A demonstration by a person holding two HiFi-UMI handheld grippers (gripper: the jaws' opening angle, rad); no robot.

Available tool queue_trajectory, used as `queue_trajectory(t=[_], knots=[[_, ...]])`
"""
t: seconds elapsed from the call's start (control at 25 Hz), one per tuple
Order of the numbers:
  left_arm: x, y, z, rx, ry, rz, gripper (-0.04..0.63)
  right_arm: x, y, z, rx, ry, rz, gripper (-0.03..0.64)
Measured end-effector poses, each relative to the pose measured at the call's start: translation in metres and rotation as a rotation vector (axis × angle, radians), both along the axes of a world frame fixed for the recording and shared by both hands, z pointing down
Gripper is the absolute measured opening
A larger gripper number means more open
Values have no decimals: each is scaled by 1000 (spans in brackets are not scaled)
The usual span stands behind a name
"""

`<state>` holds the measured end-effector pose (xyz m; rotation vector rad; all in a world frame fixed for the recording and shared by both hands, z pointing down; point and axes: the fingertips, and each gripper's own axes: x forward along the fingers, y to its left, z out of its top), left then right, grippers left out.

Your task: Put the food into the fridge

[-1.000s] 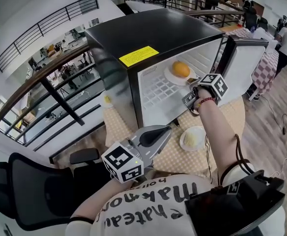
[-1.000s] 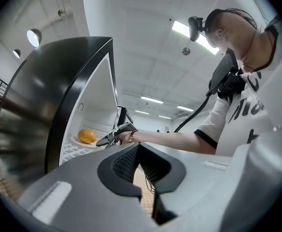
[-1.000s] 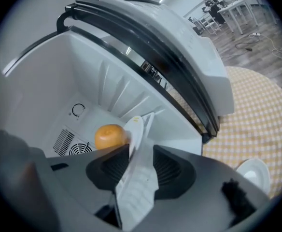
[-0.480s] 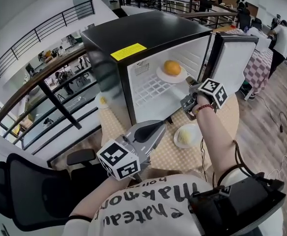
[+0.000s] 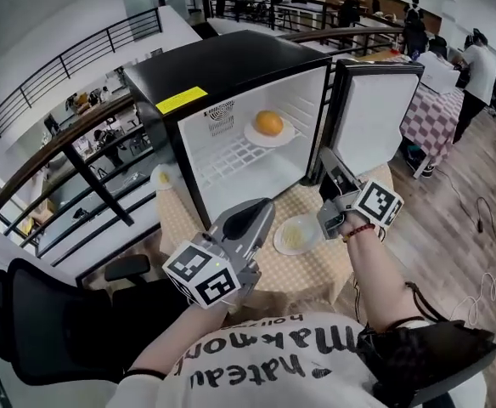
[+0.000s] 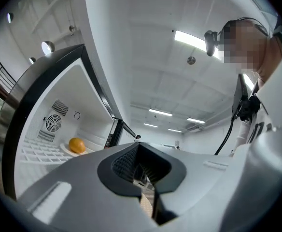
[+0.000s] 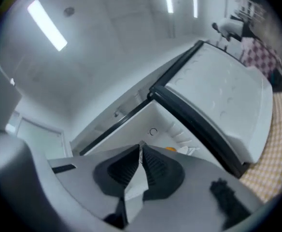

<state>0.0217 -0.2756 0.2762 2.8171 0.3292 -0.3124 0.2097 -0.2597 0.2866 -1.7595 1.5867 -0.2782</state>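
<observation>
Head view: fridge (image 5: pixel 231 62) stands open on the table (image 5: pixel 316 270), door (image 5: pixel 371 113) swung right. One orange (image 5: pixel 268 122) is already inside on its white plate (image 5: pixel 252 136), on the wire shelf. The remaining food (image 5: pixel 293 235) is a pale yellowish mound on a second plate (image 5: pixel 279 243), on the checked cloth just in front of the fridge, between the two grippers. Left gripper (image 5: pixel 256 211) hovers just left of that plate and right gripper (image 5: pixel 326 158) is above its right edge; neither touches it. Left gripper view: jaws together, nothing between them, pointing up past the fridge opening, orange (image 6: pixel 76 145) visible on the shelf. Right gripper view: jaws closing, nearly together, empty, aimed at the door (image 7: pixel 228 100) and fridge top corner. Handling call: the mound looks soft and light, so don't pinch it. The plate looks rigid and likely slick, so clamp the near rim deep between the pads and carry it level, since the food could slide.
</observation>
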Motion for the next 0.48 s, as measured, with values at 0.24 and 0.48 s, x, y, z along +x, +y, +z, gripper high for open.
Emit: queue_trajectory(t=[0.24, 0.48], knots=[[2, 49, 0, -6, 15, -37, 6, -7, 84, 31, -335, 283, 197, 21], [-4, 99, 14, -14, 16, -69, 5, -39, 142, 77, -523, 452, 131, 17]])
